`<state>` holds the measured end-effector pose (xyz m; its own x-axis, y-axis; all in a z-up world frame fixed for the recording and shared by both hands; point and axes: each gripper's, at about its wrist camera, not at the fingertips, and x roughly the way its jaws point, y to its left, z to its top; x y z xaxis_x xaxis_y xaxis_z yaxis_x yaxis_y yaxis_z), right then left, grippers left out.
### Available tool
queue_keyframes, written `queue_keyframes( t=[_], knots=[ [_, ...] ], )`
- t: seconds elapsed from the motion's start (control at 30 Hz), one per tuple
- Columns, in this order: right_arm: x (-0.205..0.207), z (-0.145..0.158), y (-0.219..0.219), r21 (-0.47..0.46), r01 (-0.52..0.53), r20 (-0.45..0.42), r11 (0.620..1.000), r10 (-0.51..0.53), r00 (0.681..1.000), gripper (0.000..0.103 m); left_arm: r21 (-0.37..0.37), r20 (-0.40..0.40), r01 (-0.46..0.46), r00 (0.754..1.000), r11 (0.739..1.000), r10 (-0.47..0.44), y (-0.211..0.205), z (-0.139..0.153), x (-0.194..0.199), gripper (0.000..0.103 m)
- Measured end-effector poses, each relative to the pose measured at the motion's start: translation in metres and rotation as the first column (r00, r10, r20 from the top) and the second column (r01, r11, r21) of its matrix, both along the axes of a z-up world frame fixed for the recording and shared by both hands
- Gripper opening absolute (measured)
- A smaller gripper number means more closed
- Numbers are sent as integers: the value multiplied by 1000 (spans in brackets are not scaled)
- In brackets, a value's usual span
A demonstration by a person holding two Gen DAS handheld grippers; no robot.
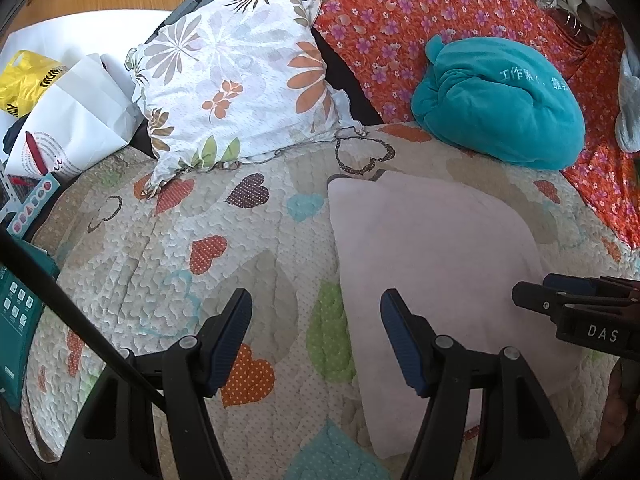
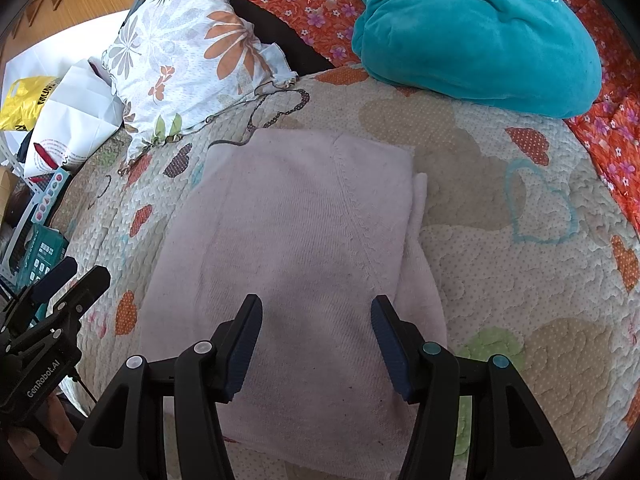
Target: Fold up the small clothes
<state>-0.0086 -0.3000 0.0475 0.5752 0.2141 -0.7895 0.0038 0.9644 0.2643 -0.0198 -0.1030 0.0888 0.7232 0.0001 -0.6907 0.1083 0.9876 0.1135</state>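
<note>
A pale pink knitted garment (image 2: 296,240) lies folded flat on the heart-patterned quilt (image 2: 500,272); it also shows in the left wrist view (image 1: 432,248). My right gripper (image 2: 316,312) is open and empty, hovering over the garment's near half. My left gripper (image 1: 316,304) is open and empty, over the garment's left edge, its left finger over bare quilt (image 1: 160,272). The right gripper shows at the right edge of the left wrist view (image 1: 532,290), and the left gripper at the left edge of the right wrist view (image 2: 86,272).
A floral pillow (image 1: 236,76) lies at the back left of the quilt. A teal plush cushion (image 1: 504,100) rests at the back right on an orange flowered cloth (image 1: 384,28). White and yellow bags (image 1: 68,120) and boxes (image 1: 16,312) lie off the left edge.
</note>
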Motion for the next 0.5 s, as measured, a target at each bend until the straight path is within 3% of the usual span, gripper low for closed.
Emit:
queue_keyframes(
  t=[0.5],
  knots=[
    [1,-1,-2,0,-2,-1,1000,2,1000,62,1,-7,2,1000,1000,-2,-1,-5,-1,66]
  ],
)
